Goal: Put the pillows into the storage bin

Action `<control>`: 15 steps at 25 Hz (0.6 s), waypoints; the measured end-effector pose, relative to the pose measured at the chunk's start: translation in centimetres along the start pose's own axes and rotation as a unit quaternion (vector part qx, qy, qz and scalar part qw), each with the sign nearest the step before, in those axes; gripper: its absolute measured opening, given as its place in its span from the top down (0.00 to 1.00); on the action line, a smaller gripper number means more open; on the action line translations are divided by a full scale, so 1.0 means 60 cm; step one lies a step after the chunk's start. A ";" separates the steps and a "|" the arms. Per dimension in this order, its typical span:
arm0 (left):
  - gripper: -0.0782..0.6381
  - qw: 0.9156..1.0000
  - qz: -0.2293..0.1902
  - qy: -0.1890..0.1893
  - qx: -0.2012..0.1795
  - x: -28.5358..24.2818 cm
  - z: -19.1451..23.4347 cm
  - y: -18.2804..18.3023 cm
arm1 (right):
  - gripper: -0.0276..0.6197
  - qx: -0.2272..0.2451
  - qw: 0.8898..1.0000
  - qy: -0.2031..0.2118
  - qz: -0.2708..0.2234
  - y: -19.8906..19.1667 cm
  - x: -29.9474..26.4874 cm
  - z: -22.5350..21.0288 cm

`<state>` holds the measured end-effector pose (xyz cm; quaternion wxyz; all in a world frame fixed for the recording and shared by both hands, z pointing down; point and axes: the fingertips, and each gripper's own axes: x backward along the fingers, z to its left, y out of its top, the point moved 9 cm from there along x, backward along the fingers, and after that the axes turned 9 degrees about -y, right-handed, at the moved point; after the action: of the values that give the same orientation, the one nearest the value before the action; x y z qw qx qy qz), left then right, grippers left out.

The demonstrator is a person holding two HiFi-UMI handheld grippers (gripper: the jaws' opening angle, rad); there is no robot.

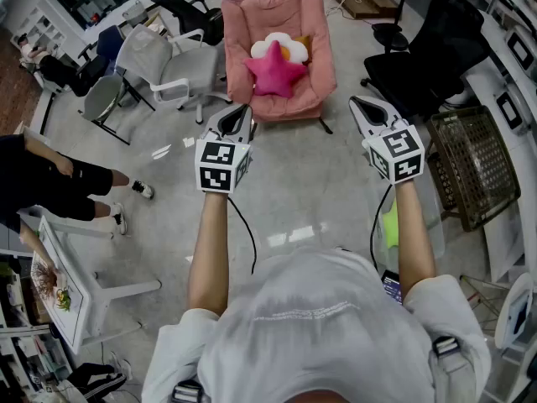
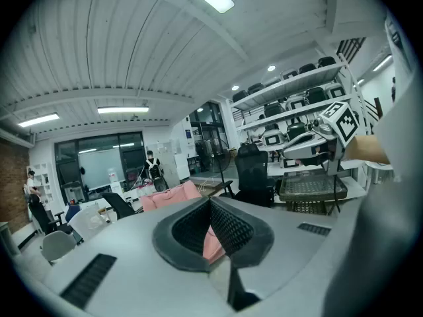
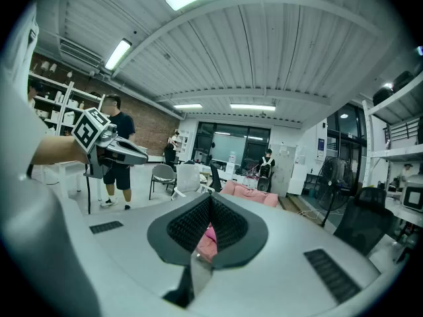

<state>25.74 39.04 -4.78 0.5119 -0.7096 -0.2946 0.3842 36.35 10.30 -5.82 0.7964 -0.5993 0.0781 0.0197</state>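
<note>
**A:** How far along is this?

**B:** Not begun, I'd say. The star pillow (image 1: 273, 68) and the flower pillow (image 1: 285, 47) both lie on the chair (image 1: 252, 15). The star is mid-seat, and the flower is behind it against the chair's back.

**A:** And the bin?

**B:** The bin (image 1: 474, 162) stands on the floor, well off to the right of the chair by the shelving. No pillow shows inside it.

**A:** What about the grippers?

**B:** The left hand-held gripper (image 1: 239, 114) and the right hand-held gripper (image 1: 362, 107) are held out in front of the person and point toward the chair. Each has its jaws pressed together with nothing between them. Both are well short of the pillows.

**A:** So what's left?

**B:** All of it, by my reading. The person has to close in on the chair, spread the jaws, take each pillow and carry it across to the bin.
</note>
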 end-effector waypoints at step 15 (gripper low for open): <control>0.87 1.000 0.005 0.019 0.002 -0.022 -0.030 0.006 | 0.92 -0.021 1.000 0.013 -0.020 -0.022 -0.003 -0.046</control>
<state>26.57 36.96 -4.50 0.5167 -0.7173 -0.2803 0.3740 36.07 7.31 -5.30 0.7829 -0.6174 0.0762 -0.0020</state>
